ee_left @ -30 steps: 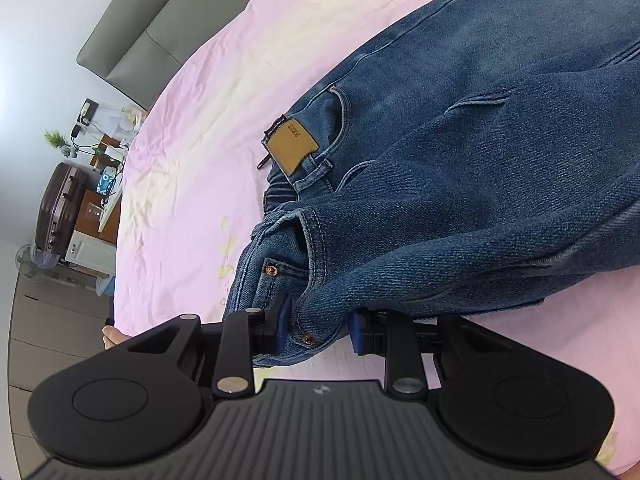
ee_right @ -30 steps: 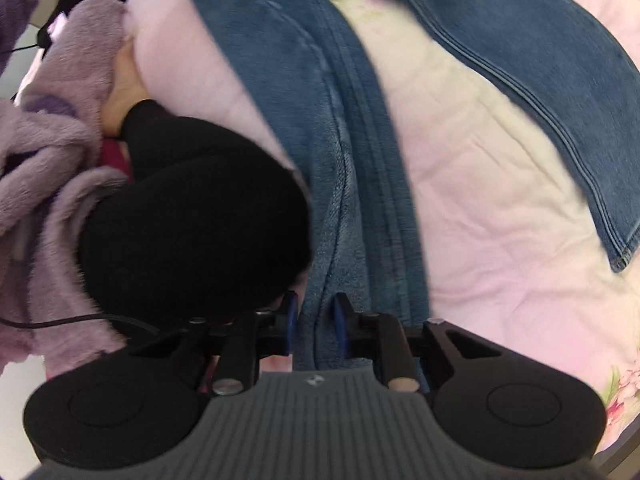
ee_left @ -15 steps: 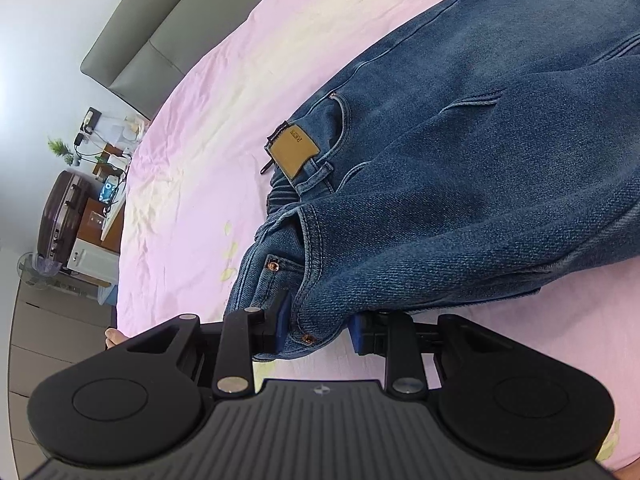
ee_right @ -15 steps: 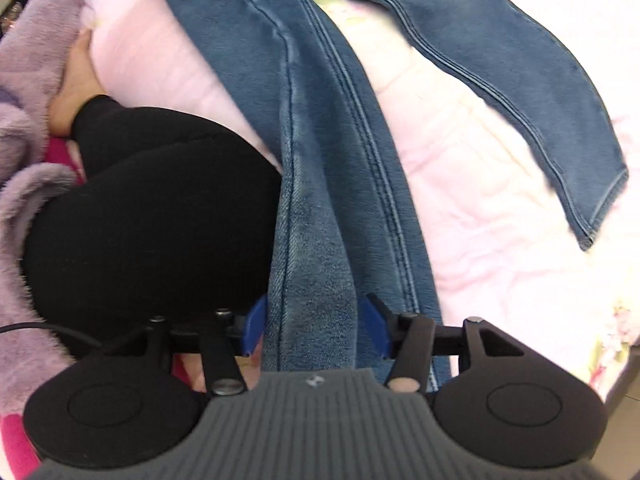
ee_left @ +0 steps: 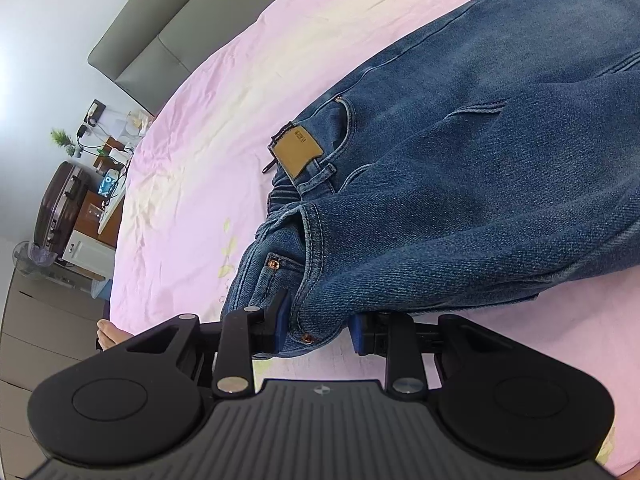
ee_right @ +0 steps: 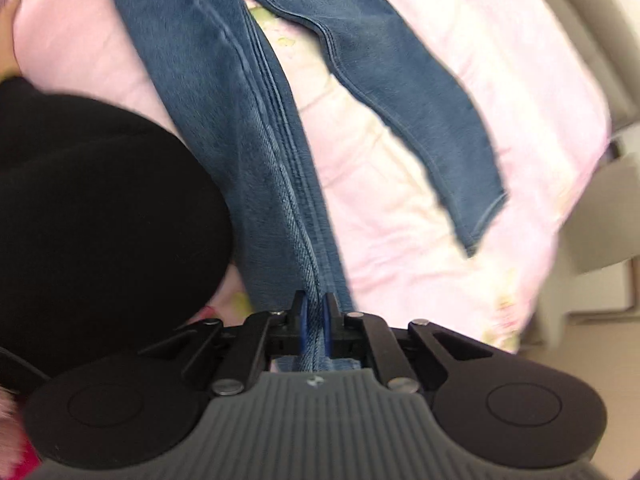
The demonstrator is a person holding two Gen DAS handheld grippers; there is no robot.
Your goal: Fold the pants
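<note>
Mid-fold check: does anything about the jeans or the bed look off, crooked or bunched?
Mostly fine. The jeans are not flat: the waistband is bunched in the left gripper, and in the right wrist view the two legs splay apart, one held along its seam by the right gripper, the other angled across the pink sheet.

The tan patch [ee_left: 298,154] on the jeans [ee_left: 460,200] bears print, probably a brand, too small to read.

Left wrist view: bright, even daylight, sharp throughout; soft shadow under jeans [ee_left: 460,208] on pink bedsheet [ee_left: 208,128] toward 5 o'clock. Strong fisheye bending, dark vignette corners at 11 and 1 o'clock. Right wrist view: motion-blurred, worst toward 3 o'clock; sheet washed out, near overexposed; black clothing [ee_right: 92,216] at 9 o'clock without detail.
</note>
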